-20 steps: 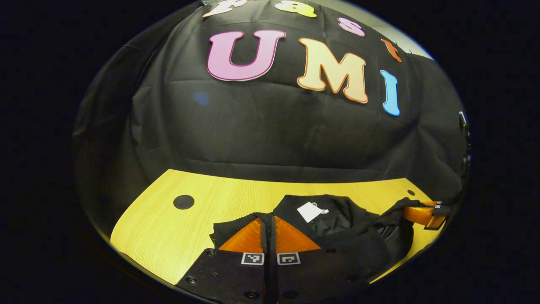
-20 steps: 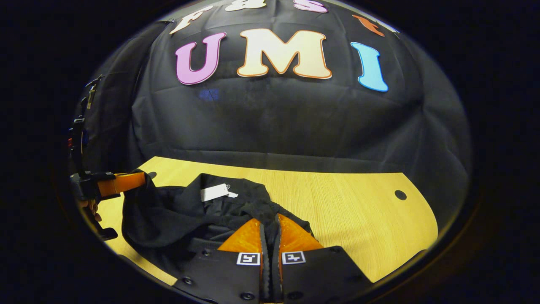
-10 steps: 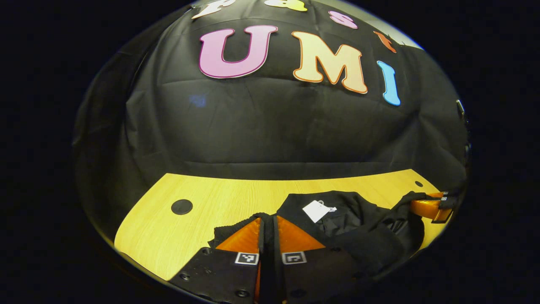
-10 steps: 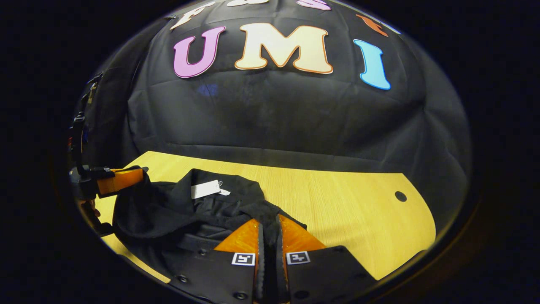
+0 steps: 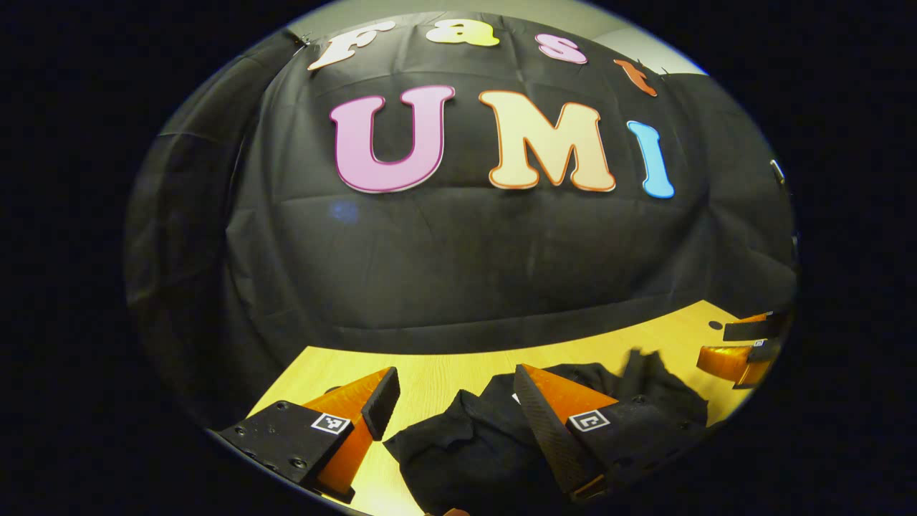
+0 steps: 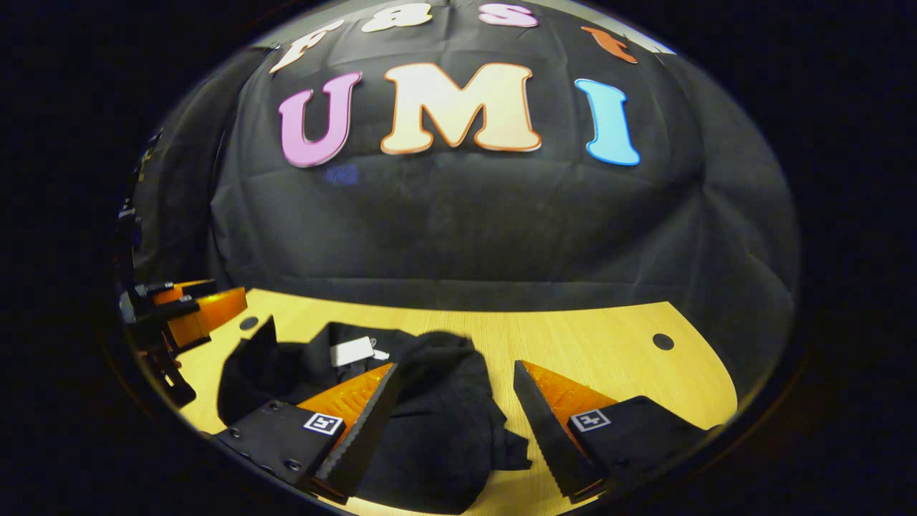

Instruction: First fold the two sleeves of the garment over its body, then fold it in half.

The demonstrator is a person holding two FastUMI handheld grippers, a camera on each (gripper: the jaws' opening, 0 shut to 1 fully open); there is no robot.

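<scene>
Nearest in the left gripper view, the left gripper (image 5: 453, 393) has its two orange fingers spread wide apart, holding nothing; one finger (image 5: 358, 401) stands over bare counter (image 5: 430, 373) beside the garment, the other over the garment's near edge. In the right gripper view, the right gripper (image 6: 453, 390) is likewise spread wide with nothing between its two fingers (image 6: 354, 398), and the garment lies under and between them.

One black garment (image 6: 430, 423) lies bunched on the yellow wooden counter, loose from both grippers. In the left gripper view the garment (image 5: 466, 451) is a rumpled heap. One white tag (image 6: 352, 351) shows on the garment's far part, near its collar.

Beyond the garment, the counter has two dark round holes in the right gripper view, one off its far left side (image 6: 249, 323) and one well off its right side (image 6: 663, 341). Each view also shows the other gripper at the edge past the garment: the right one (image 5: 738, 355) and the left one (image 6: 190, 312).
</scene>
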